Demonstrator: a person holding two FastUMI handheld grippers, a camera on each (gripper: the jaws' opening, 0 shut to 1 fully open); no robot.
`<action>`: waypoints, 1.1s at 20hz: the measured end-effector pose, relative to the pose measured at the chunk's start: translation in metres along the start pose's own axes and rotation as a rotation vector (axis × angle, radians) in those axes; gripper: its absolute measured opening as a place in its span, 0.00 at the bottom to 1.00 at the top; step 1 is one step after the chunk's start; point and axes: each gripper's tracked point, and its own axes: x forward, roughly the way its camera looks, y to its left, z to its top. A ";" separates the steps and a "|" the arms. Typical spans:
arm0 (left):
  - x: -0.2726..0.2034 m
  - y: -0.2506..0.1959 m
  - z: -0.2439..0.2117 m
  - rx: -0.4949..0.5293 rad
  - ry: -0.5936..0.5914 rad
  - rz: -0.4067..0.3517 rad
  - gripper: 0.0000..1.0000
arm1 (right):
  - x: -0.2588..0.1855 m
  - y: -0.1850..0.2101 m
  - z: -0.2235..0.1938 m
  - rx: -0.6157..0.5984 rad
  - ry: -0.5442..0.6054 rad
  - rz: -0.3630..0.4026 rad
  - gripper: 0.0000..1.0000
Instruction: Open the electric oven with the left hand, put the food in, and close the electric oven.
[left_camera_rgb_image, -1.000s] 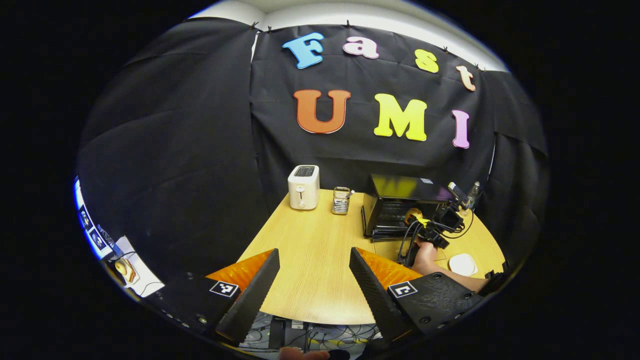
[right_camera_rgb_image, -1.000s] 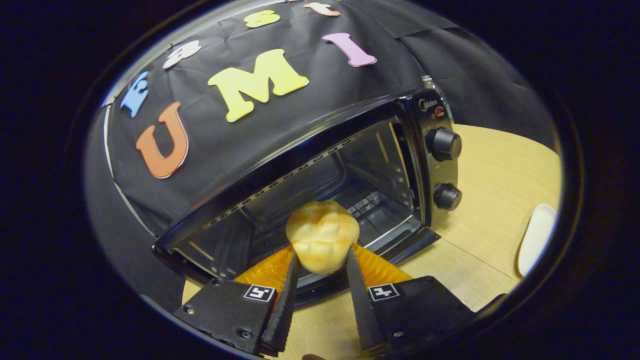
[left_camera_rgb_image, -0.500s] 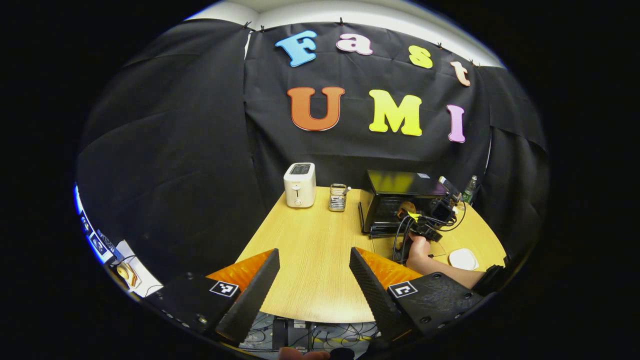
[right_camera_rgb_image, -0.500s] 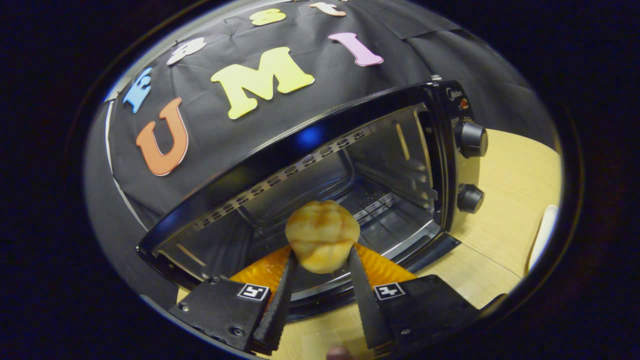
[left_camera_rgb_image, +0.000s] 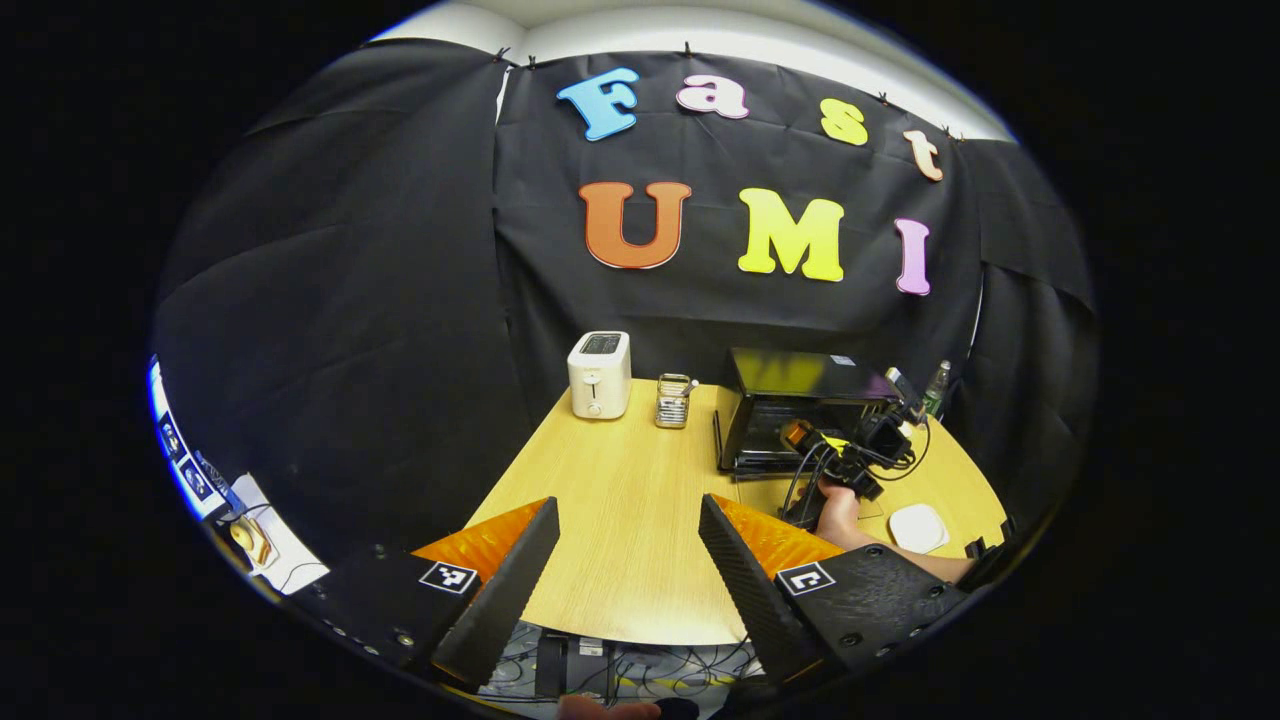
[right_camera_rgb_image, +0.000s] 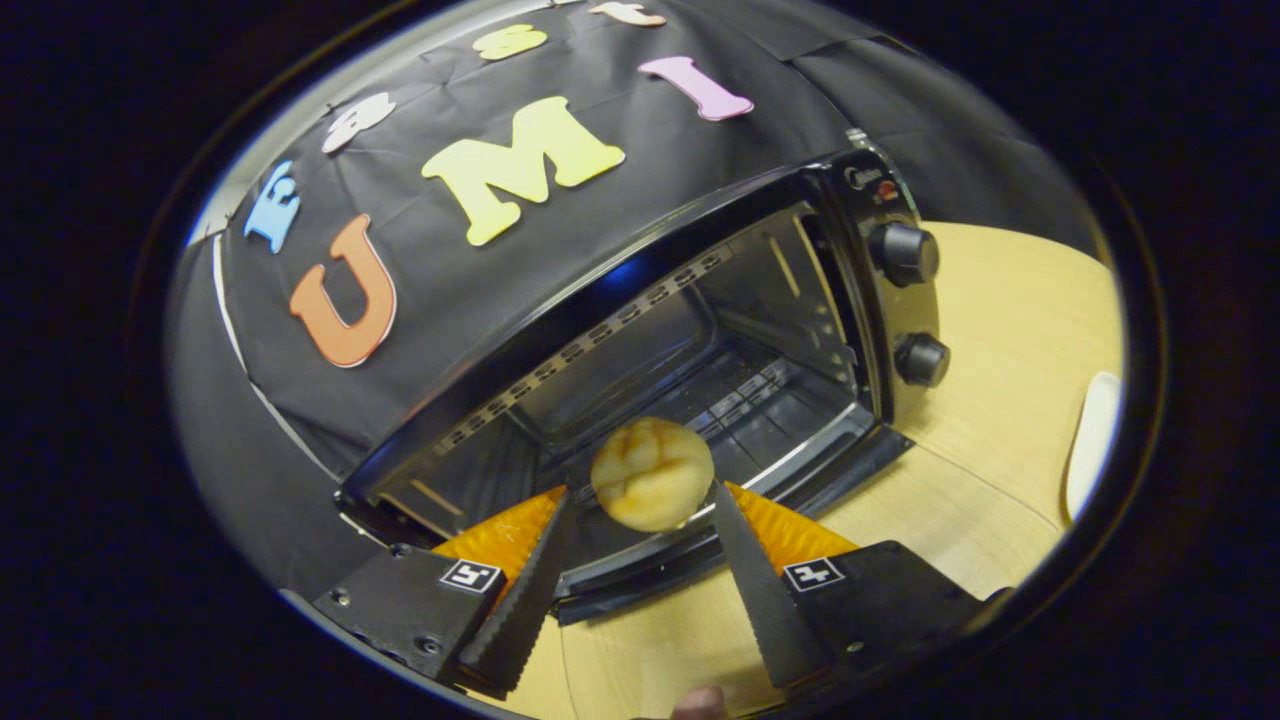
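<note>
Left gripper view
Electric oven (left_camera_rgb_image: 790, 405): black box at the far right of the wooden counter (left_camera_rgb_image: 620, 520), just in front of the booth wall; its front faces the right tool, and the door's state cannot be told at this distance.
Left tool (left_camera_rgb_image: 628, 520): fingers spread wide apart, holding nothing and touching nothing, raised over the near edge of the counter.
Right tool, seen far off (left_camera_rgb_image: 800, 437): held by a hand (left_camera_rgb_image: 835, 510) at the oven's front; its opening cannot be told here.
Other items: white toaster (left_camera_rgb_image: 598, 374) and a small wire rack (left_camera_rgb_image: 675, 400) stand side by side at the back of the counter, left of the oven; a white dish (left_camera_rgb_image: 918, 527) lies near the hand; a bottle (left_camera_rgb_image: 935, 385) stands behind the oven.

Right gripper view
Electric oven (right_camera_rgb_image: 690, 330): door down and open, shiny chamber with a wire rack visible; two round knobs (right_camera_rgb_image: 905, 255) on the panel to the right.
Food (right_camera_rgb_image: 652, 473): round, golden bun with a cracked top, at the mouth of the oven over the lowered door, between the fingertips of the right tool.
Right tool (right_camera_rgb_image: 640, 495): fingers parted; the right one meets the bun's side, the left one stands slightly off it, so a firm clamp cannot be confirmed.
White dish (right_camera_rgb_image: 1090, 445): at the right edge, on the counter (right_camera_rgb_image: 1000, 420).
</note>
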 end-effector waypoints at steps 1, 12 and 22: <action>-0.002 -0.003 0.001 -0.004 -0.005 -0.002 0.93 | -0.009 -0.002 -0.004 0.016 0.012 0.002 0.88; -0.016 -0.058 0.001 -0.066 -0.068 -0.040 0.93 | -0.153 -0.003 0.008 -0.278 0.113 0.163 0.89; 0.032 -0.144 -0.056 -0.061 0.005 -0.129 0.94 | -0.281 -0.079 0.083 -0.526 0.127 0.173 0.93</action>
